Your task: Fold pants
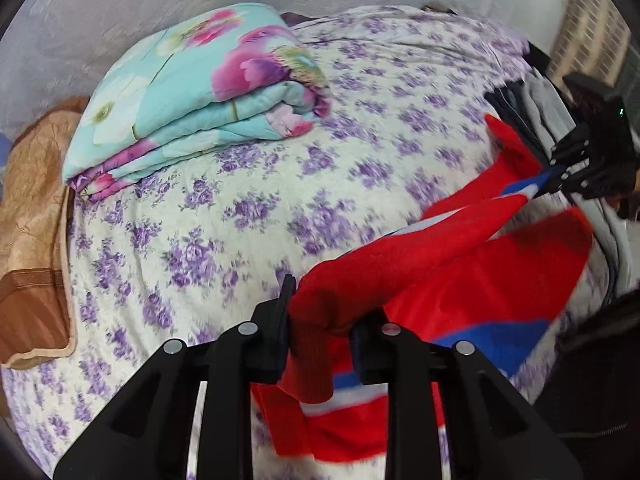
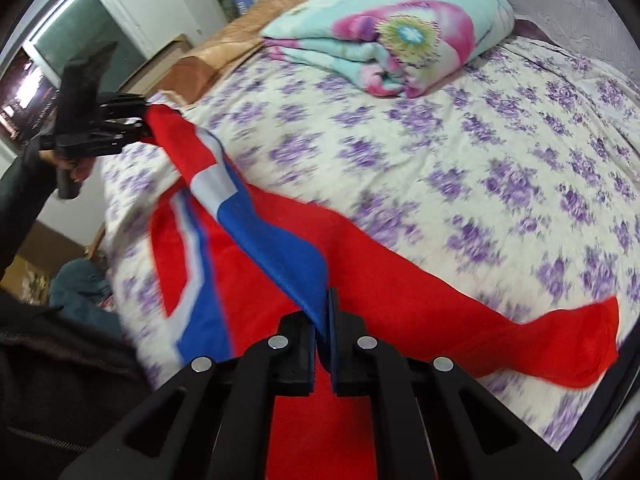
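Red pants point(image 1: 460, 272) with blue and white side stripes hang stretched between my two grippers above the bed. In the left wrist view my left gripper point(image 1: 324, 332) is shut on a bunched red edge with a ribbed band. My right gripper point(image 1: 554, 178) shows at the far right, pinching the blue and white part. In the right wrist view my right gripper point(image 2: 323, 336) is shut on a thin blue fold of the pants point(image 2: 400, 280). My left gripper point(image 2: 134, 128) grips the red end at the upper left. One red leg trails onto the sheet at the right.
The bed's purple-flowered sheet point(image 1: 280, 180) point(image 2: 480, 140) lies under the pants. A folded turquoise floral quilt point(image 1: 192, 96) point(image 2: 392, 32) and a tan pillow point(image 1: 32, 240) point(image 2: 224, 48) sit at the head. Dark and grey clothes point(image 1: 532, 108) lie at the bed's edge. A person's dark sleeve point(image 2: 60, 360) is near.
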Tool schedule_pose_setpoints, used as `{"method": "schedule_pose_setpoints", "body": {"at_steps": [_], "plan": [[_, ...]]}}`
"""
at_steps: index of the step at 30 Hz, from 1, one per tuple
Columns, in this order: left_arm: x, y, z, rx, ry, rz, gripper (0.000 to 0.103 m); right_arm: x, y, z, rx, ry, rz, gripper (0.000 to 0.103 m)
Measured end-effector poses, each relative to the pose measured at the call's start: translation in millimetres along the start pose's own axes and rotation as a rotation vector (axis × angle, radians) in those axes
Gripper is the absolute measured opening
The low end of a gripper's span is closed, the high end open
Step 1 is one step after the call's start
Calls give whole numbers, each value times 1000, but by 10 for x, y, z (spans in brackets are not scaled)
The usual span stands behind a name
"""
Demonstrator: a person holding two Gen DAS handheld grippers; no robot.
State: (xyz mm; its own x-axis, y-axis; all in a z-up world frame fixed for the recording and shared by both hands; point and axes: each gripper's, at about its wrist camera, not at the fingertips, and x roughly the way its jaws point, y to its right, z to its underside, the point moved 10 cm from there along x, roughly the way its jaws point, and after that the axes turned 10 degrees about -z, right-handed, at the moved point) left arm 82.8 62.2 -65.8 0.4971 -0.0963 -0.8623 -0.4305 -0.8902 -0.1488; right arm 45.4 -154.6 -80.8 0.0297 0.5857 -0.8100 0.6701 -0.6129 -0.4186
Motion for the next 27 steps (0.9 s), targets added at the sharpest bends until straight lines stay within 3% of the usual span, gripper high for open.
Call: {"method": "schedule_pose_setpoints", "body": {"at_steps": [5, 10, 23, 27], "plan": [[-190, 157, 227, 62, -7, 7, 23, 16, -266, 301, -10, -36, -11, 6], [-198, 167, 470, 59, -29, 11, 25, 162, -503, 529, -1, -63, -47, 6], [-11, 154, 1029, 57, -106, 36, 26, 564, -833, 856, 27, -139, -94, 6], [181, 146, 1220, 13, -149, 47, 28, 693, -846, 932, 50, -157, -100, 6]]}}
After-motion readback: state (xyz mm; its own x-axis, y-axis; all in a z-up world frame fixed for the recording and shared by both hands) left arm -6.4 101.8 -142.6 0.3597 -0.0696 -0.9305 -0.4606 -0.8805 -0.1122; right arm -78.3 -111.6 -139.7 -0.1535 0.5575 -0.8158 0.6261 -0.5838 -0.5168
